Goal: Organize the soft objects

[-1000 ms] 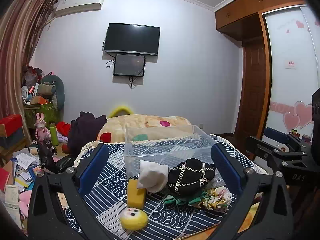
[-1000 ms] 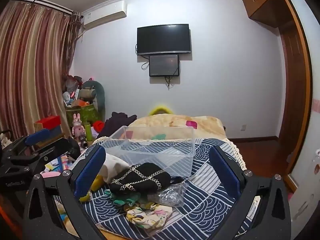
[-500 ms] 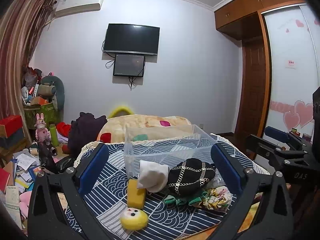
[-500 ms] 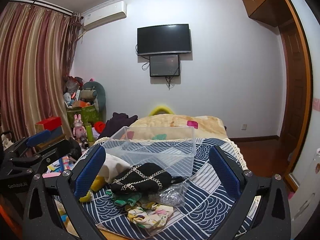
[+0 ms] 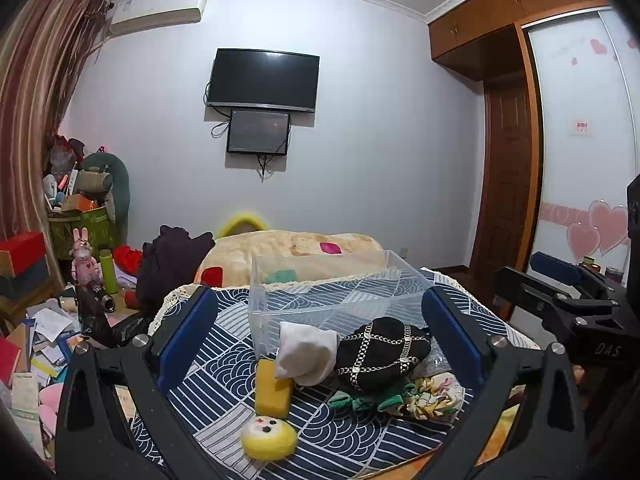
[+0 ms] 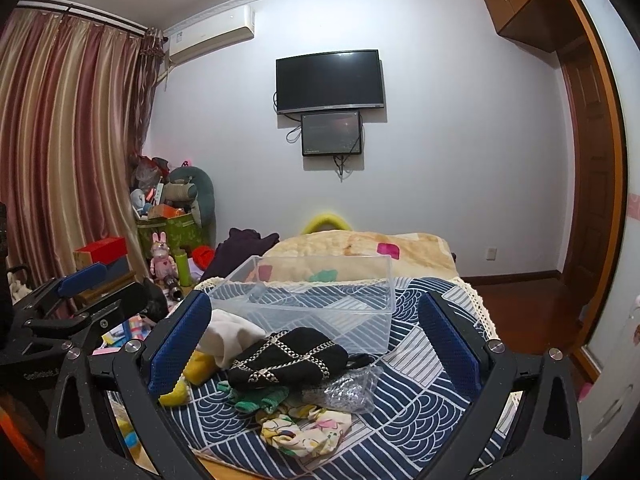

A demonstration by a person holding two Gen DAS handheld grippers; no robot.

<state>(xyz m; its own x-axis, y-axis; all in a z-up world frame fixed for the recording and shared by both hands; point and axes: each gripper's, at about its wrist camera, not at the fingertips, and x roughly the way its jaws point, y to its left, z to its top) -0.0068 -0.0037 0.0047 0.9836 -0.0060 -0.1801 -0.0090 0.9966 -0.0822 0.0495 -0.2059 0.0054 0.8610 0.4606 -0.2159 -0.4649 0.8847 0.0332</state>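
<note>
A pile of soft things lies on the blue patterned cloth in front of a clear plastic bin: a white cloth, a black hat with chain trim, a yellow sponge, a round yellow plush face, a green scrunchie and a floral scrunchie. My left gripper is open, above and short of the pile. My right gripper is open, also short of the pile; black hat, floral scrunchie, bin.
A crinkled clear bag lies beside the hat. A bed with a beige blanket stands behind the bin. Toys, boxes and papers clutter the floor at left. A wardrobe and door are at right.
Almost nothing has changed; the right gripper view has shifted very slightly. Both grippers stay open and empty.
</note>
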